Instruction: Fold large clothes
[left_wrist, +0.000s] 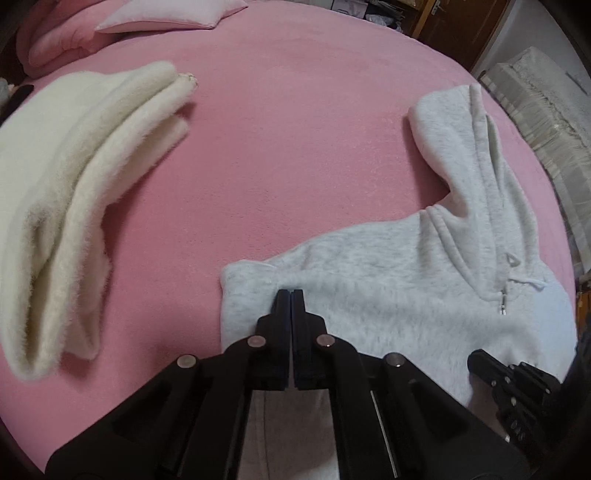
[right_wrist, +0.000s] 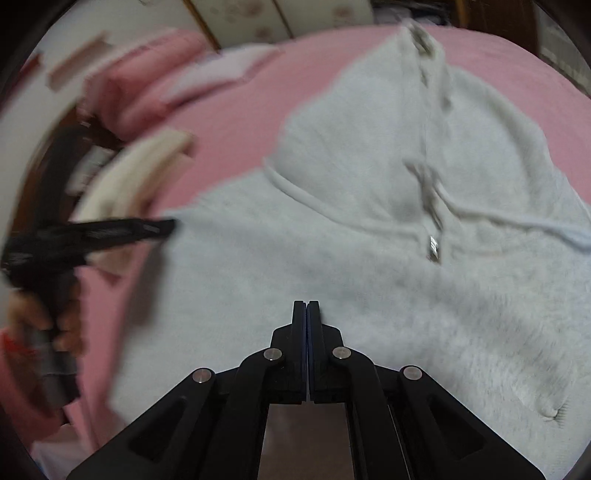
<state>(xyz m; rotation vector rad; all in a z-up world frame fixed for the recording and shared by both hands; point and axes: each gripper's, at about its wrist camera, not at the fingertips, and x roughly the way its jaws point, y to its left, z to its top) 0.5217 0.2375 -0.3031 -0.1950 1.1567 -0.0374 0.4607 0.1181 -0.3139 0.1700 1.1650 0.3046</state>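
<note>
A light grey zip hoodie (left_wrist: 388, 295) lies partly folded on the pink bed (left_wrist: 277, 147), hood (left_wrist: 454, 125) pointing away. My left gripper (left_wrist: 291, 293) is shut, fingertips resting on the hoodie's near left corner; whether it pinches fabric I cannot tell. The right gripper shows at the lower right of the left wrist view (left_wrist: 476, 360). In the blurred right wrist view my right gripper (right_wrist: 306, 304) is shut over the hoodie's body (right_wrist: 369, 277), below the zip pull (right_wrist: 434, 249). The left gripper (right_wrist: 162, 227) shows at that view's left edge.
A folded cream fluffy garment (left_wrist: 74, 184) lies on the left of the bed. Pink pillows (left_wrist: 147, 18) sit at the far end. A striped cushion or bedding (left_wrist: 543, 122) lies beyond the bed's right edge. A wooden door (left_wrist: 461, 22) stands behind.
</note>
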